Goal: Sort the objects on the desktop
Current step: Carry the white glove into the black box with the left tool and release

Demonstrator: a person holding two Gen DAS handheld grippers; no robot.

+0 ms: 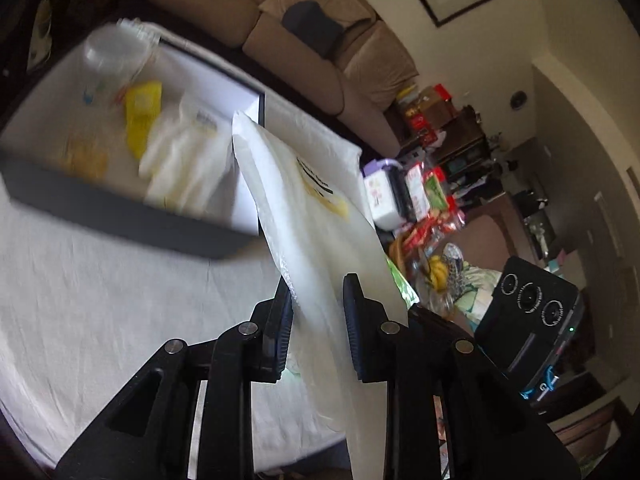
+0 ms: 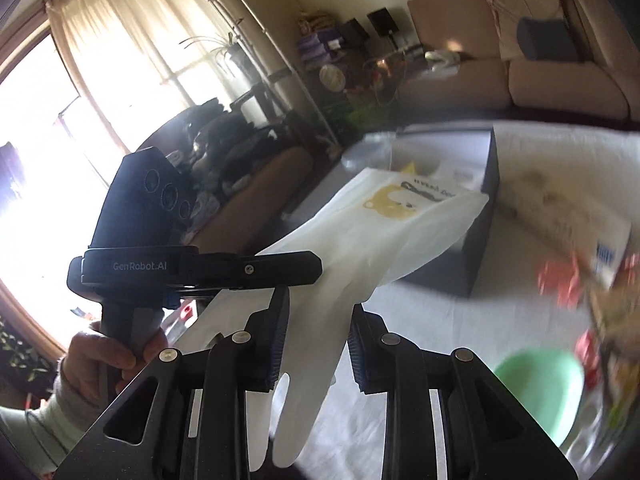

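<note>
A white rubber glove with a yellow bear print [image 1: 312, 216] hangs in the air above the white tablecloth. My left gripper [image 1: 318, 316] has the glove between its fingers, with a gap showing between the pads. My right gripper [image 2: 318, 328] also has the glove [image 2: 372, 248] between its fingers, with its fingers dangling below. In the right wrist view the left gripper's body [image 2: 192, 268] appears beside the glove. A black-walled box [image 1: 132, 208] behind holds a yellow item [image 1: 142, 116], white gloves [image 1: 188, 160] and clear plastic cups [image 1: 116, 52].
The box also shows in the right wrist view [image 2: 476, 240]. A green round object [image 2: 540, 388], red items and a packet lie at the right. A brown sofa [image 1: 320, 52] and cluttered floor lie beyond the table.
</note>
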